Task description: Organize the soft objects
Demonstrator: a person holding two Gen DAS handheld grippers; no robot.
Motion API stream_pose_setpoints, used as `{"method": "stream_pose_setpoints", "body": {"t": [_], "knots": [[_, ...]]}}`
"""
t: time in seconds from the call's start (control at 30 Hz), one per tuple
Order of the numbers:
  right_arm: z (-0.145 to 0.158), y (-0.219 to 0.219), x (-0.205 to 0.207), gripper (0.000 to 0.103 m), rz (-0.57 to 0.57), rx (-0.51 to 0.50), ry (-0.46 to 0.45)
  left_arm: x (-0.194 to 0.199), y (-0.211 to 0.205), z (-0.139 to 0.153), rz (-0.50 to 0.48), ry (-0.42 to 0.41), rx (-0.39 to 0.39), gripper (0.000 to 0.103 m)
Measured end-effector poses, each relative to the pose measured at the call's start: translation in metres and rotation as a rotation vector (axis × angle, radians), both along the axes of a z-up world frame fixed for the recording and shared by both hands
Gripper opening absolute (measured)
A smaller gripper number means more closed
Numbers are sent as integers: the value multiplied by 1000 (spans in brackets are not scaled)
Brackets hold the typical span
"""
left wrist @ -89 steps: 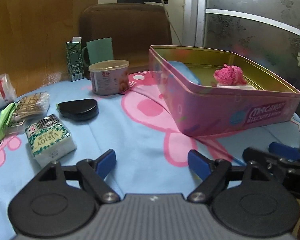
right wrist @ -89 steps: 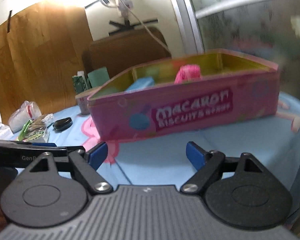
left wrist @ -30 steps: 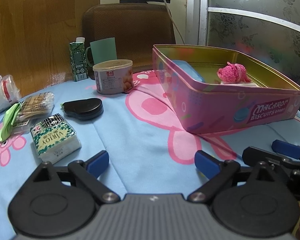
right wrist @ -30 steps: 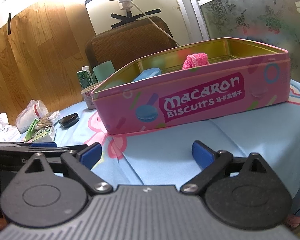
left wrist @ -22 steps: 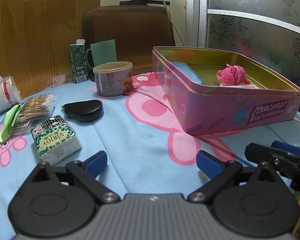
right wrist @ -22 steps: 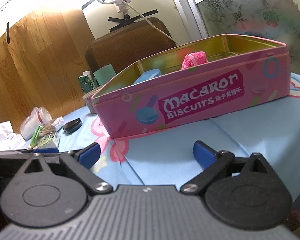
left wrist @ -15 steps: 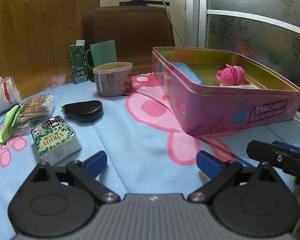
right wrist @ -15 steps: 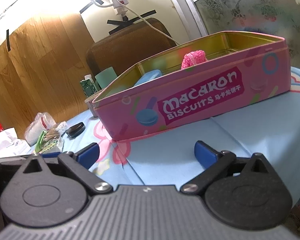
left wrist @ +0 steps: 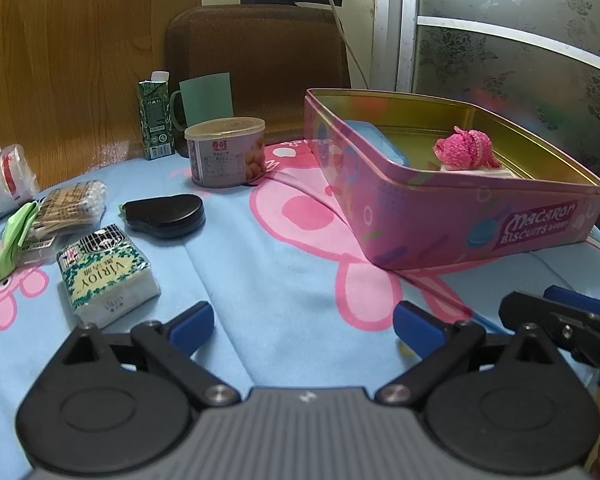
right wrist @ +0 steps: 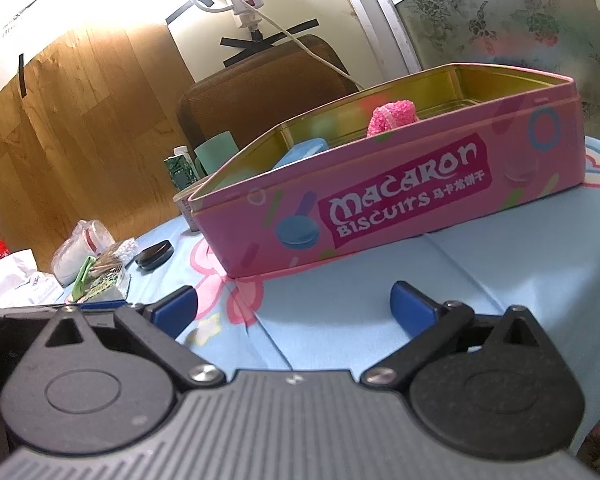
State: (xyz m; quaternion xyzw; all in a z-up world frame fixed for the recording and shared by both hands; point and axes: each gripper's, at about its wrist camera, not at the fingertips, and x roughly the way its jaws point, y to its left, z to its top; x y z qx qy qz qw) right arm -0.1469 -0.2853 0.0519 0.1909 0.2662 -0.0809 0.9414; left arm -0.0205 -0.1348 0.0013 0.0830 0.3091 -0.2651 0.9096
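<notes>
A pink tin (left wrist: 440, 216) sits on a blue cartoon cloth (left wrist: 268, 280), already holding a pink fuzzy ball (left wrist: 462, 152) and a blue pad (left wrist: 374, 142). The likely next soft thing, a tissue pack (left wrist: 108, 276), lies on the cloth ahead and to the left of the left gripper (left wrist: 302, 322), its long axis slanting away to the left. That gripper is nearer to it; the right gripper (right wrist: 292, 304) faces the tin's side. Both grippers' jaws are spread wide, holding and touching nothing.

2 low views, sharing pink tin (left wrist: 440, 216)
</notes>
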Motion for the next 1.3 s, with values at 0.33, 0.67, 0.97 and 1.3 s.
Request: {"method": "stream_pose_setpoints", "body": {"t": [0.33,0.67,0.97,1.3], "knots": [[5,6,-5,96,20,-38,50,1,-2,-1,0,5,2,100],[9,29,-4,66,73,-67,92,-3,8,3,13,-6,-49,100],[13,62,6,61,151,-170,104,-3,56,13,41,10,-182,101],[30,149,91,61,462,-314,19,35,227,19,579,-107,-122,101]]}}
